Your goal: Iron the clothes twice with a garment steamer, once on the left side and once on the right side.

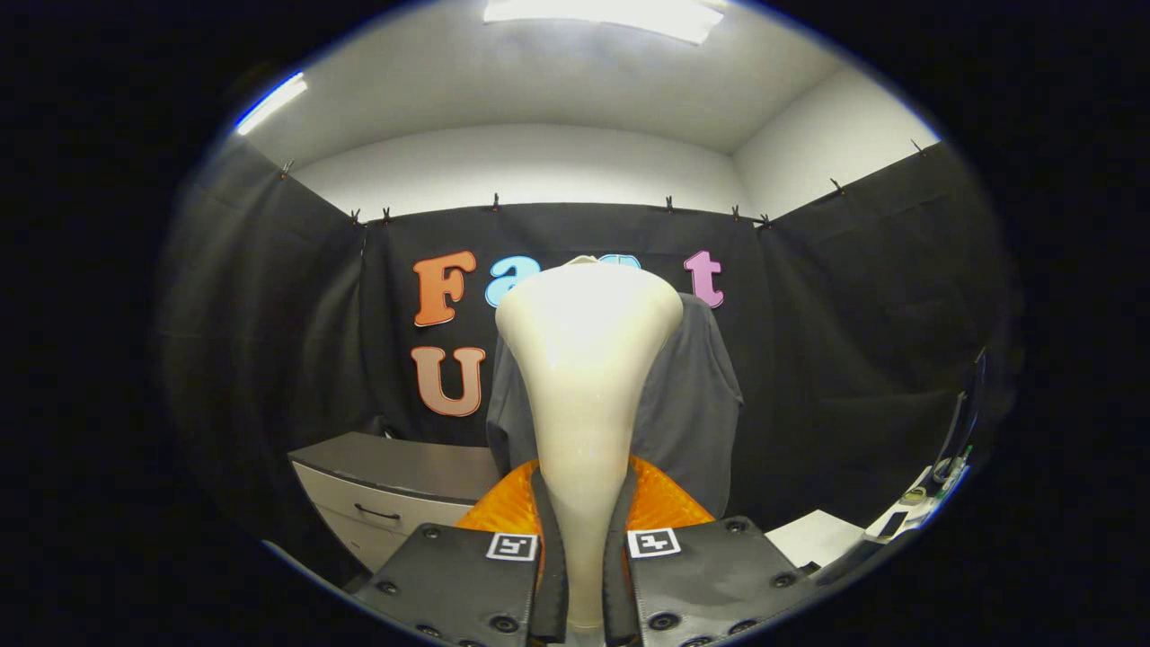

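Steamer (586, 359), cream-coloured with a wide head, stands upright, its narrow handle clamped between the two fingers of the gripper (585, 548). Beyond it hangs a dark grey shirt (692, 404). A drawer cabinet (395, 490) sits beyond the fingers, off to one side.

The tongs (584, 539) sit closed around the narrow handle of the garment steamer (586, 359), one finger pressed on each side of it, and the steamer rises straight up from between them, widening to its head at the top. Directly behind that head hangs the garment (696, 404), showing on both sides of the steamer and against the booth's cloth wall (269, 314). Off to the left of the tongs, lower down and in front of the wall, stands a drawer cabinet (386, 490). To the right, a worktop (822, 535) carries small items at its far end, too small to tell apart.
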`<state>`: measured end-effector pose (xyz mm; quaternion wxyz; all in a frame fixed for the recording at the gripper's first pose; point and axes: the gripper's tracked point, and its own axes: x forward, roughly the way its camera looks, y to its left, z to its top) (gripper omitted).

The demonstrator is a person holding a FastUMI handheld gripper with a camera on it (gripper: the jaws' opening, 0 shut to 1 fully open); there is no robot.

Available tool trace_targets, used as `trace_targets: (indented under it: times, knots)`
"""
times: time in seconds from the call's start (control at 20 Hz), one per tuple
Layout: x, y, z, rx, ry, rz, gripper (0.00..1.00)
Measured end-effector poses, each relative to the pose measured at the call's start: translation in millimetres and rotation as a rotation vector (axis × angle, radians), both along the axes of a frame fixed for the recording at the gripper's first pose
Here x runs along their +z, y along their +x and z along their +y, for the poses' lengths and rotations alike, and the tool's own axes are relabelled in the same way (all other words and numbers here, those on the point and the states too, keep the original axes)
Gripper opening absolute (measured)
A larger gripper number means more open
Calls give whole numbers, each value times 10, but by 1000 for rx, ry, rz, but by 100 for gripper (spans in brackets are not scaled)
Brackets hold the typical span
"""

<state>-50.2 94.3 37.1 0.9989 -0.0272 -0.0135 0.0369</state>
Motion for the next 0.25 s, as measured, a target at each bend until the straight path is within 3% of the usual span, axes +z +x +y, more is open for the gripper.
trace_targets:
  times: [0.25]
  knots:
    - [-27, -5, 43, 1, 3, 2, 23]
